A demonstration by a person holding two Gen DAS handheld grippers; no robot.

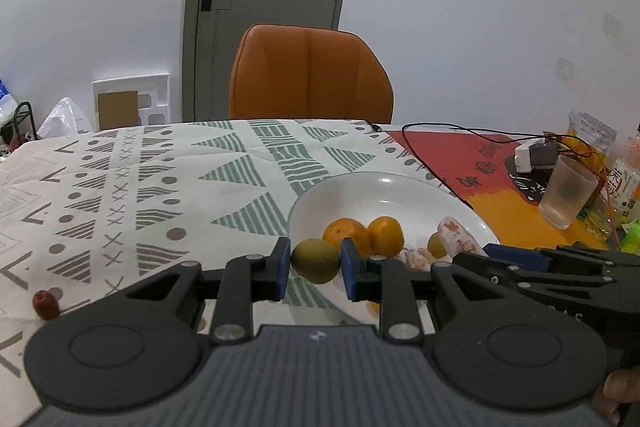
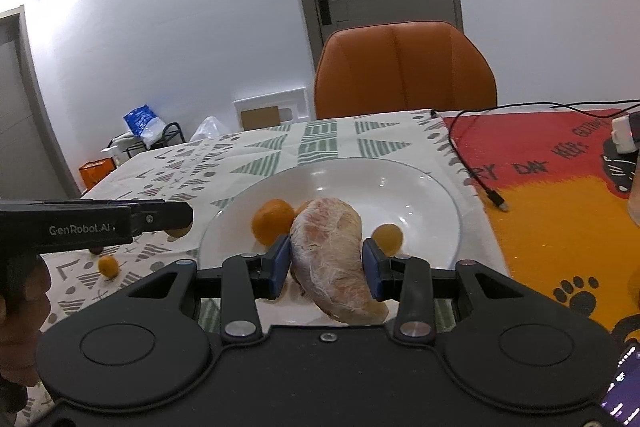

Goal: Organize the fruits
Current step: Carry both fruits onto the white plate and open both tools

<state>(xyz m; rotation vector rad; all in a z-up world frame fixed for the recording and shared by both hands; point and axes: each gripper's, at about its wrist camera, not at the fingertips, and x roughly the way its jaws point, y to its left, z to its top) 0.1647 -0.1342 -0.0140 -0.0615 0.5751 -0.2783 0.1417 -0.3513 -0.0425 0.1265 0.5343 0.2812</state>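
Left tool [image 1: 315,263]: blue pads on either side of a greenish-brown round fruit [image 1: 315,260], apparently clamped on it. The fruit sits at the near-left rim of the white plate [image 1: 384,187]; whether it is lifted clear or touching the rim cannot be told from the left wrist view.

Right tool [image 2: 326,263]: pads closed against a large peeled citrus segment [image 2: 332,259], pale pink with white pith, held over the near part of the plate.

Plate contents: two oranges [image 1: 346,233] side by side near the plate centre, and a small yellow-orange fruit [image 2: 387,238] on the right half. The plate stands on the patterned cloth, next to the seam with the red-and-orange cloth to the right.

Off the plate: a small orange fruit [image 2: 108,265] on the cloth beside the plate's left edge, and a red date-like fruit [image 1: 46,303] toward the near-left part of the worktop.

Judgement on the step in hand: both tools appear to be delivering fruit to the plate.
- Carry the round fruit inward past the rim before opening; released at the edge, it could roll onto the cloth.
- Set it into bare plate, not against the oranges, so nothing gets nudged.
- The segment looks soft; keep the squeeze light and lower it flat before parting the pads.
- The tools are close together; release one at a time.
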